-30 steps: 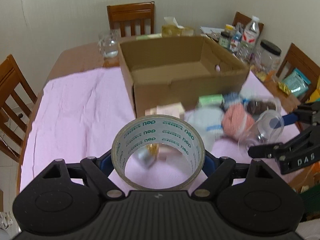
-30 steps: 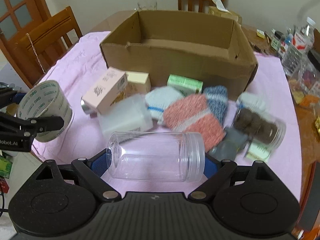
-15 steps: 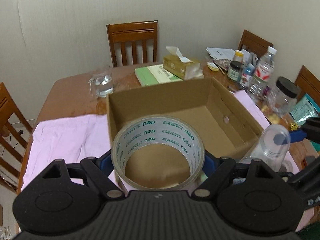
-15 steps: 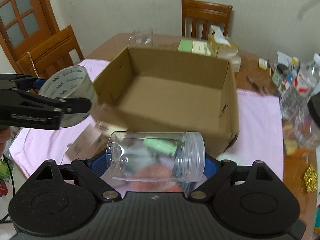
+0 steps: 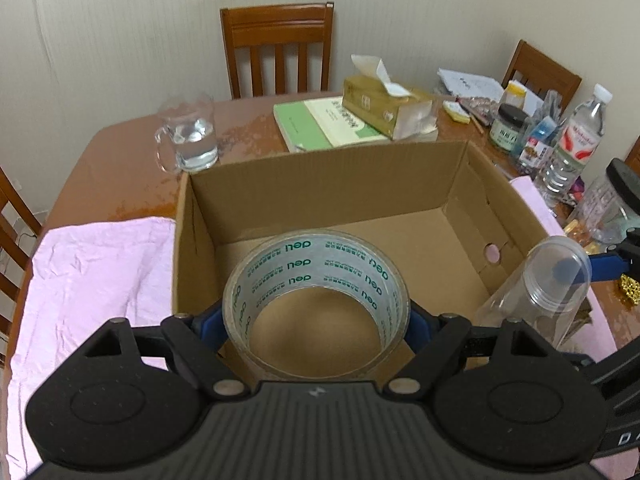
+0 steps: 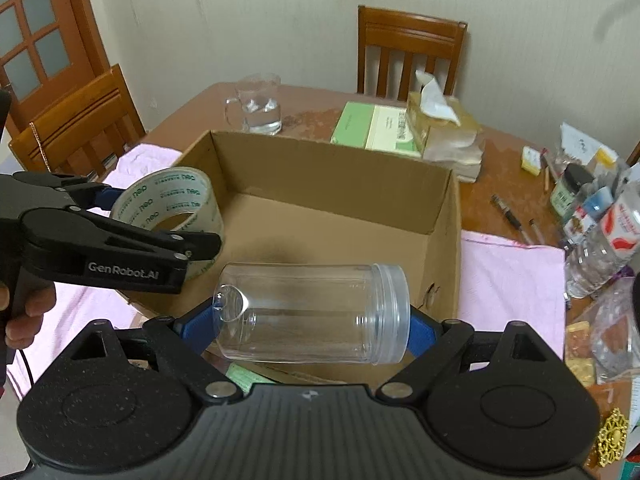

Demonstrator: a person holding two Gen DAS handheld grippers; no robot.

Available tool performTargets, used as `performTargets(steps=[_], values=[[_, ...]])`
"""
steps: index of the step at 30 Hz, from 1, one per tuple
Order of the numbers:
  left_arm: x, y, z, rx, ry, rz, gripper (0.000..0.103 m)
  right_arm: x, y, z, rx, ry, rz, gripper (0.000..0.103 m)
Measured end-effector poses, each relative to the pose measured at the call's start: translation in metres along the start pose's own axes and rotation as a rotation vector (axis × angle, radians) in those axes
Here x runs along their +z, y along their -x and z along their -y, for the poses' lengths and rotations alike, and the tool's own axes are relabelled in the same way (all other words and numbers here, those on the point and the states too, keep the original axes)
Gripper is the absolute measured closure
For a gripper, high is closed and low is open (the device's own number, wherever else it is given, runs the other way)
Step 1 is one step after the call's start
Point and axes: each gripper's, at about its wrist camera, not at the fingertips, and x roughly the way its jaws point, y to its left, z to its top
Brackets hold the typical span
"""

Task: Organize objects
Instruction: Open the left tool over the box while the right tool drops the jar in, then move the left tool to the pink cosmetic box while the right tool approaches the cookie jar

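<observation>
Left gripper (image 5: 316,316) clamps tape roll (image 5: 316,300); right gripper (image 6: 312,320) clamps clear jar (image 6: 312,312) over cardboard box (image 6: 444,208); only right view shows hand (image 6: 24,312).

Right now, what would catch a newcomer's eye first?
An open cardboard box on the pink cloth. Over its near edge, the left hand-held gripper clamps a roll of tape, and beside it the right hand-held gripper grips a clear jar sideways.
</observation>
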Motion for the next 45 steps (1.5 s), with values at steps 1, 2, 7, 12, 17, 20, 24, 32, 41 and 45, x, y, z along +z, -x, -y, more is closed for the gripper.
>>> performTargets(steps=[1, 2, 7, 12, 17, 20, 24, 32, 41, 45], values=[[0.000, -0.002, 0.000, 0.003, 0.002, -0.005, 0.019, 0.000, -0.004, 0.000, 0.002, 0.003, -0.008, 0.009], [0.000, -0.005, 0.000, 0.009, 0.008, -0.008, 0.019, -0.001, -0.006, 0.000, 0.004, 0.006, -0.013, 0.009], [0.002, -0.010, -0.004, 0.030, 0.038, -0.008, 0.009, 0.000, -0.013, 0.002, -0.005, 0.021, -0.011, 0.001], [0.006, 0.000, -0.005, 0.051, 0.015, 0.032, 0.007, 0.000, -0.012, 0.005, -0.006, 0.007, -0.005, 0.000], [0.003, 0.019, -0.007, 0.054, 0.006, 0.068, 0.003, -0.005, -0.005, 0.005, -0.007, -0.004, 0.014, 0.000], [-0.003, 0.032, -0.009, 0.059, 0.000, 0.087, 0.003, -0.010, 0.003, 0.003, -0.007, -0.005, 0.031, 0.000], [-0.015, 0.049, -0.008, 0.082, -0.019, 0.103, 0.003, -0.018, 0.014, 0.001, -0.016, -0.010, 0.050, 0.000], [-0.055, 0.080, -0.007, 0.113, -0.021, 0.121, 0.003, -0.045, 0.039, -0.010, -0.042, -0.021, 0.087, 0.000], [-0.106, 0.069, -0.008, 0.107, 0.027, 0.040, 0.003, -0.085, 0.041, -0.025, -0.055, -0.048, 0.074, 0.000], [-0.122, 0.056, -0.006, 0.137, 0.039, 0.001, 0.003, -0.095, 0.035, -0.029, -0.058, -0.070, 0.051, 0.000]])
